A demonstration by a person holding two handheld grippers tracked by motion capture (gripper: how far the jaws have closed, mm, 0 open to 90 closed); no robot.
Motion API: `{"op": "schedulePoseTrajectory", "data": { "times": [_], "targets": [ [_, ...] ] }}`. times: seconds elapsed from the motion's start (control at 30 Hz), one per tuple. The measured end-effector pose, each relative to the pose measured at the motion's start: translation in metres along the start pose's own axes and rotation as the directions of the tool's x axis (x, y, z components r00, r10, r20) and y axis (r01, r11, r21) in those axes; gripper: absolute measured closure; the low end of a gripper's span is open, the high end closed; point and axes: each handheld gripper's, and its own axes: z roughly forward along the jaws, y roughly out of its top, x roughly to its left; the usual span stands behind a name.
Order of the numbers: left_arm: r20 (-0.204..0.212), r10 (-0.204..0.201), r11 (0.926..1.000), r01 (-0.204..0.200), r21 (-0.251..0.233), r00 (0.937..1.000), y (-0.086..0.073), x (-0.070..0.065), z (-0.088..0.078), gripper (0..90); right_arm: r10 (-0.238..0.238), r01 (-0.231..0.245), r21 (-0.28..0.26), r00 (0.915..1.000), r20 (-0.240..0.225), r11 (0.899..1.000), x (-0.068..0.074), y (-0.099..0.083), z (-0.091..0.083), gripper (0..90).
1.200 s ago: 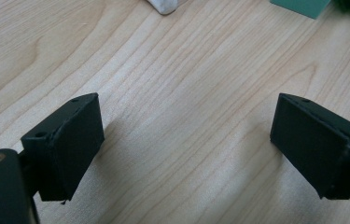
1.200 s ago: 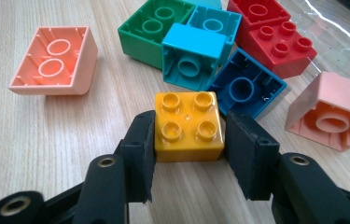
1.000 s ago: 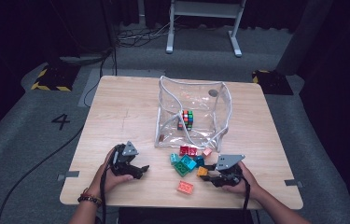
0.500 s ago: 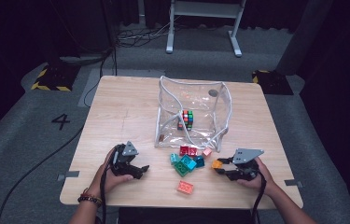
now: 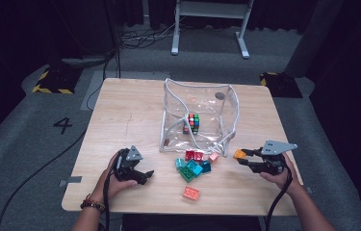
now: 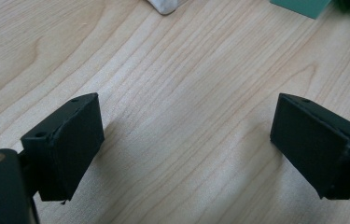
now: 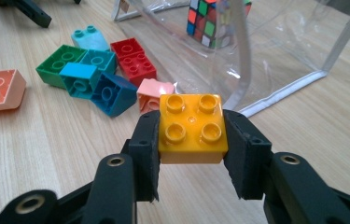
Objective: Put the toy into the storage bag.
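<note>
- Orange brick [image 5: 239, 154] in the high view sits pinched at the tip of the right gripper [image 5: 245, 158], lifted off the wooden table [image 5: 120, 110], just right of the clear pouch [image 5: 199, 118]. The left gripper [image 5: 145, 175] rests low on the table, well apart to the left, with loose bricks [image 5: 192, 166] between the two. Grey carpet floor [image 5: 33, 144] with a painted 4 surrounds the table; the room behind is dark.
- Left gripper view: its jaws stand spread wide over bare light wood grain, nothing between them.
- Right gripper view: the orange brick [image 7: 191, 128], studs up, is clamped between both pads. Beyond the jaws lie the loose bricks [image 7: 93, 70] to the left and the pouch [image 7: 275, 46] with a colour cube [image 7: 210, 21] inside ahead.
</note>
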Motion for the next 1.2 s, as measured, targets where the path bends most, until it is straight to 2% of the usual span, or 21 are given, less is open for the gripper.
{"op": "schedulePoseTrajectory", "data": {
  "times": [0.33, 0.6, 0.67, 0.8, 0.93, 1.1, 1.2],
  "targets": [
    [0.000, 0.000, 1.0000, 0.000, 0.000, 1.0000, 0.000, 0.000, 0.000, 9.8, 0.037, -0.037, -0.015, 0.9985, 0.039, 0.999, -0.013, 0.007, -0.007, 59.4],
    [0.002, -0.001, 1.0000, 0.001, 0.001, 1.0000, 0.000, 0.000, 0.000, 9.8, 0.026, -0.023, -0.062, 0.9977, 0.062, 0.998, -0.020, 0.026, -0.017, 59.4],
    [0.002, -0.001, 1.0000, 0.001, 0.001, 1.0000, 0.000, 0.000, 0.000, 9.8, 0.020, -0.016, -0.070, 0.9983, 0.055, 0.997, -0.021, 0.031, -0.019, 59.3],
    [0.000, 0.000, 1.0000, 0.000, 0.000, 1.0000, 0.000, 0.000, 0.000, 9.8, 0.008, 0.000, -0.088, 0.9958, 0.092, 0.996, -0.025, 0.042, -0.023, 59.3],
    [0.002, -0.001, 1.0000, 0.001, 0.001, 1.0000, 0.000, 0.000, 0.000, 9.8, 0.019, -0.007, -0.109, 0.9936, 0.112, 0.994, -0.031, 0.048, -0.026, 59.3],
    [0.002, -0.002, 1.0000, 0.002, 0.000, 1.0000, 0.000, 0.000, 0.000, 9.8, 0.027, -0.014, -0.100, 0.9921, 0.123, 0.995, -0.039, 0.057, -0.028, 59.3],
    [0.002, -0.001, 1.0000, 0.001, 0.000, 1.0000, 0.000, 0.000, 0.000, 9.8, 0.032, -0.016, -0.115, 0.9900, 0.138, 0.993, -0.043, 0.064, -0.031, 59.3]
  ]
}}
